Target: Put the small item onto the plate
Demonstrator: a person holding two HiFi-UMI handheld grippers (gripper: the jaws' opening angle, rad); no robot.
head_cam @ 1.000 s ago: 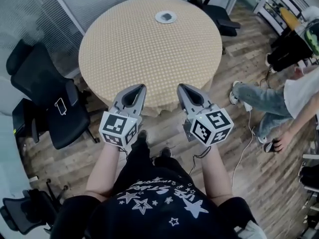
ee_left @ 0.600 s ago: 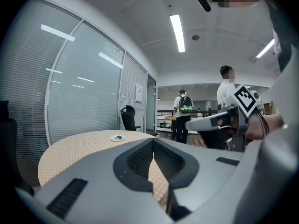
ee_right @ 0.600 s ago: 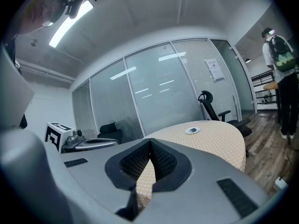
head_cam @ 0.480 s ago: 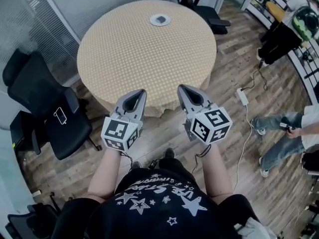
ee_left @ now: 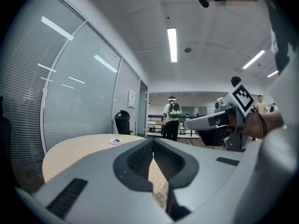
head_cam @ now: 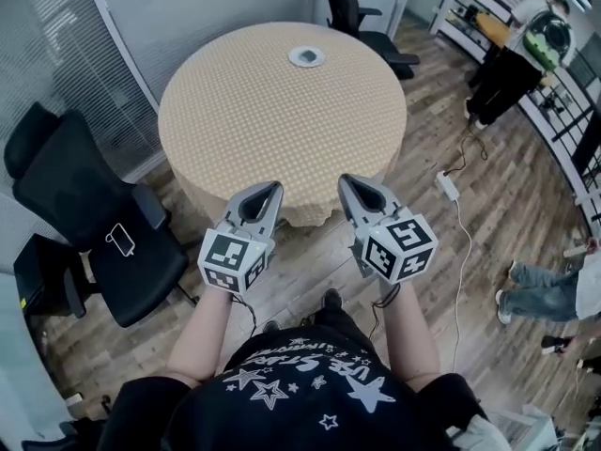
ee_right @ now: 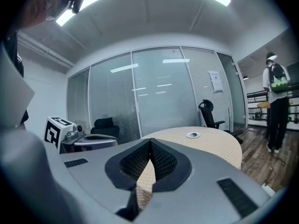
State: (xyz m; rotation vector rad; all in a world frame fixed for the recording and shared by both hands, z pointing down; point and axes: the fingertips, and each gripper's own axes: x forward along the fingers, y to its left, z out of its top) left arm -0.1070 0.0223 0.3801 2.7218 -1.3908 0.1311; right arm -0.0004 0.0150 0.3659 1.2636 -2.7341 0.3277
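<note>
Presently: left gripper (head_cam: 273, 188), right gripper (head_cam: 345, 179), both closed, empty, at table's (head_cam: 263, 120) six o'clock; plate (head_cam: 296, 59) at twelve; dark small item (head_cam: 308, 56) upon it, axis indiscernible.

The round table (head_cam: 282, 111) wears a matt tan cloth with a fine woven check. At its twelve o'clock edge the plate (head_cam: 307, 56) looks smooth and pale. The left gripper (head_cam: 270, 190) and right gripper (head_cam: 346, 180) have matt grey plastic shells. Their pads (ee_left: 140, 158) are black and finely ribbed. The floor (head_cam: 507, 383) at four o'clock is wood-grain plank with a faint sheen. The chair (head_cam: 103, 205) at nine o'clock is matt black fabric.
</note>
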